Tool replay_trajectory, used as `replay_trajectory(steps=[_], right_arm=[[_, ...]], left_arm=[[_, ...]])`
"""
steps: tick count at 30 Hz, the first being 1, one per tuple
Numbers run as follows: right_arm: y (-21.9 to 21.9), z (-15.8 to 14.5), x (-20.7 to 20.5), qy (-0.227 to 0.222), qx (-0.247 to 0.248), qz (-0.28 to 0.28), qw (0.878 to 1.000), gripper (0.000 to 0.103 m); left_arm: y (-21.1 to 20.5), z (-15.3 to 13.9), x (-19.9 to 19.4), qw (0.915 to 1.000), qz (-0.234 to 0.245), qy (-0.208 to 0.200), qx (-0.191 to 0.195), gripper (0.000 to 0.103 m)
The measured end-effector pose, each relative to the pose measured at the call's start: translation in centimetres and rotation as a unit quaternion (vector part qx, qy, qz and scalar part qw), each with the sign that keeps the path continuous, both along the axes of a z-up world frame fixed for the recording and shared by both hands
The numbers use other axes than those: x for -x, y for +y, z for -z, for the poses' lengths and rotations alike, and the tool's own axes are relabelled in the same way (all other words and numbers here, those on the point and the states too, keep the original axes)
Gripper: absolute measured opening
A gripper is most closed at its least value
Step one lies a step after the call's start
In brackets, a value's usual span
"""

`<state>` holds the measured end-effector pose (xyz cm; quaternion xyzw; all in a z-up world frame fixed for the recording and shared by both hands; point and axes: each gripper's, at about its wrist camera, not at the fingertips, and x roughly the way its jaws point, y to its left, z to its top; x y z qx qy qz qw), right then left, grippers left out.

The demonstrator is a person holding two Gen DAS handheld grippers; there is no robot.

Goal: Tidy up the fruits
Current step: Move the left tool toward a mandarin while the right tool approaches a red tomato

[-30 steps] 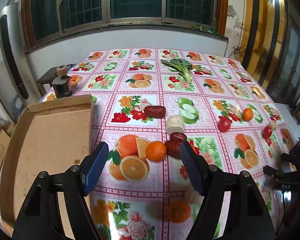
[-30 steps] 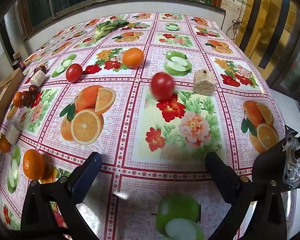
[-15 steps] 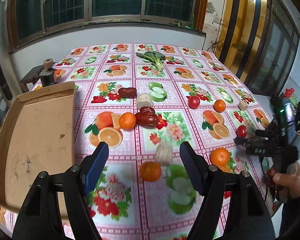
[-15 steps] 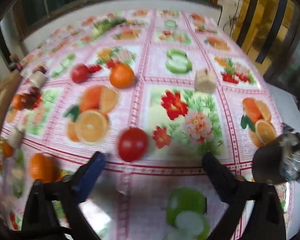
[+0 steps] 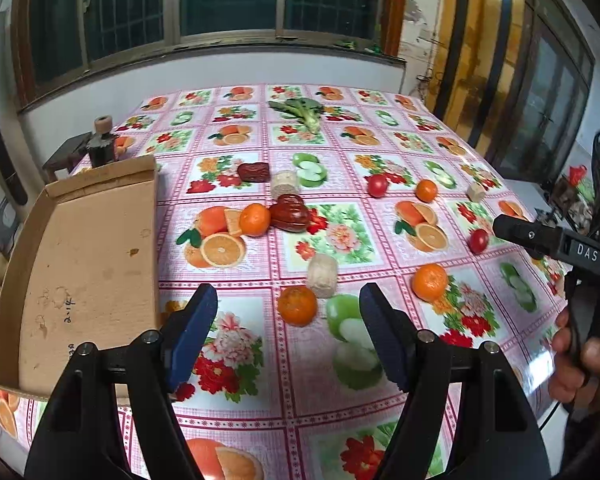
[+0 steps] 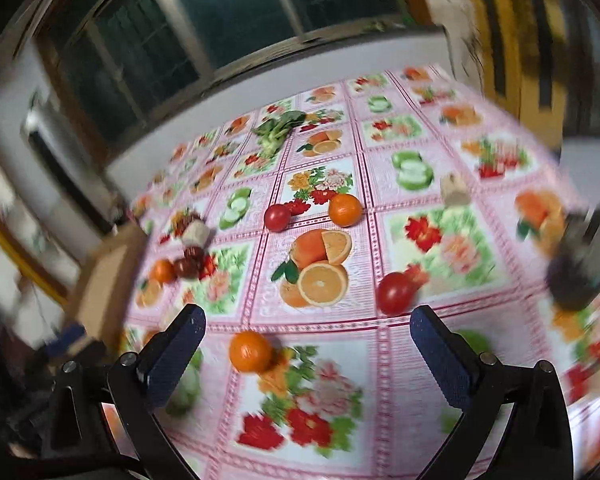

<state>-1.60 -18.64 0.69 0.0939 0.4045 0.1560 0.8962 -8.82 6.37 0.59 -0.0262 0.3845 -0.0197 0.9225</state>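
**tableguy:** Fruits all over the table (image 5: pixel 380 400), none in the cardboard tray (image 5: pixel 84 264) yet. That tray hangs over the table's left edge, long axis running from the near edge toward the window side, open face up. Biggest risk I see: bump its overhanging end and it tips off. After that, the round stuff. The tangerine (image 5: pixel 297 305) near the front edge sits touching a pale cork-like cylinder (image 5: pixel 322 275), so a sloppy grab could knock one into the other and send it rolling off the near edge.

**fruitfan:** Which way do things point, though?

**tableguy:** The tangerines and tomatoes are round, no real axis. The two red dates (image 5: pixel 290 213) mid-table are the long ones, lying flat, lengthwise roughly along the front edge, touching another tangerine (image 5: pixel 254 219). The small tomato (image 6: pixel 395 293) sits close to the right edge, just ahead of the right gripper (image 6: pixel 308 356). That view is smeared with motion, so a rushed close there could flick it over the side.

**fruitfan:** Anything held?

**tableguy:** Nope. The left gripper (image 5: pixel 288 332) is spread wide with nothing in it, hovering over the front part of the table. The right one's jaws are opening, nothing between them either.
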Motion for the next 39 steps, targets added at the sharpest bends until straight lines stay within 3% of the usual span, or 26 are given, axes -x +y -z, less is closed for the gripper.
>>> replay_trajectory(steps=[5,8,18,39], right_arm=[[0.8,-0.8,1.7,-0.020,0.144,-0.037,0.989,0.103],[1.0,-0.2,1.8,-0.013,0.193,-0.044,0.980,0.103],[0.1,0.2,2.2,0.005,0.182,-0.060,0.981,0.103],[0.0,0.3,2.1,0.004,0.182,-0.078,0.980,0.103]], left_arm=[[-1.7,-0.3,0.2,0.9992,0.040,0.006,0.004,0.073],[-3.3,-0.3,0.3,0.9980,0.063,0.008,0.003,0.073],[-6.2,-0.2,0.3,0.9961,0.086,0.018,-0.011,0.073],[-6.8,0.1,0.2,0.9961,0.084,0.020,-0.017,0.073]])
